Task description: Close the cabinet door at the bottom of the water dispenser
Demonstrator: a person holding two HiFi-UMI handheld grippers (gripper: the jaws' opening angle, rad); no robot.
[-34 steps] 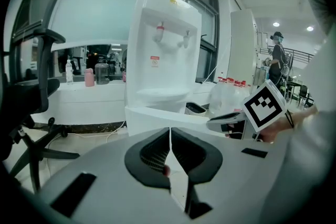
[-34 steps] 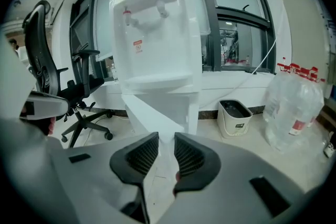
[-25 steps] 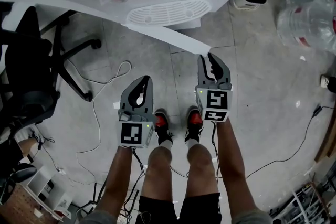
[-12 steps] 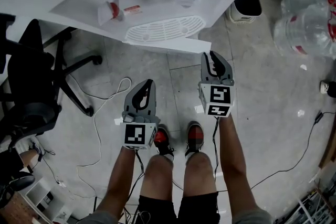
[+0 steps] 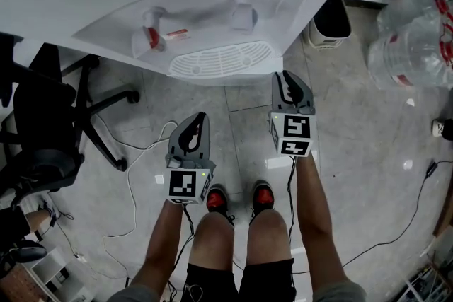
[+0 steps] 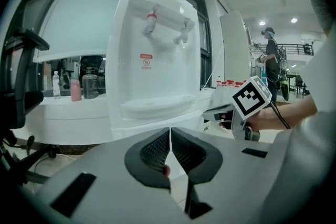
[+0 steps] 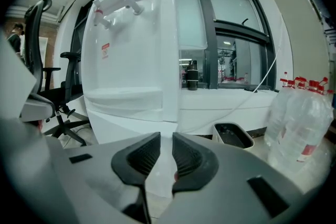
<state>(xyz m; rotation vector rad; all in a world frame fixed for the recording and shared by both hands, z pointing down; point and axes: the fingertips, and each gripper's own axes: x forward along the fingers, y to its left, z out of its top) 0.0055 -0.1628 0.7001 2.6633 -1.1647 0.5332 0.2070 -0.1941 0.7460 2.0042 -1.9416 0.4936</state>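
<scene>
The white water dispenser [image 5: 212, 18] fills the top of the head view, with two taps and a slotted drip tray [image 5: 221, 59]. Its bottom cabinet door [image 7: 123, 126] shows as a white panel under the tray and lies nearly flush with the front. My right gripper [image 5: 283, 76] has its tips at the door's right edge, directly under the dispenser's lower rim. Its jaws [image 7: 166, 139] stand a narrow gap apart with nothing pinched. My left gripper [image 5: 201, 117] hangs further back over the floor, jaws [image 6: 169, 131] shut and empty.
A black office chair [image 5: 42, 117] stands at the left. Large water bottles [image 5: 414, 32] and a black bin [image 5: 330, 14] are at the right. Cables [image 5: 134, 173] trail over the floor beside the person's red-toed shoes [image 5: 263, 194]. Another person [image 6: 272, 55] stands far off.
The door, which stuck out as a white strip towards my right gripper, has swung in under the dispenser. Both grippers have moved closer to the dispenser, the right one following the door.
</scene>
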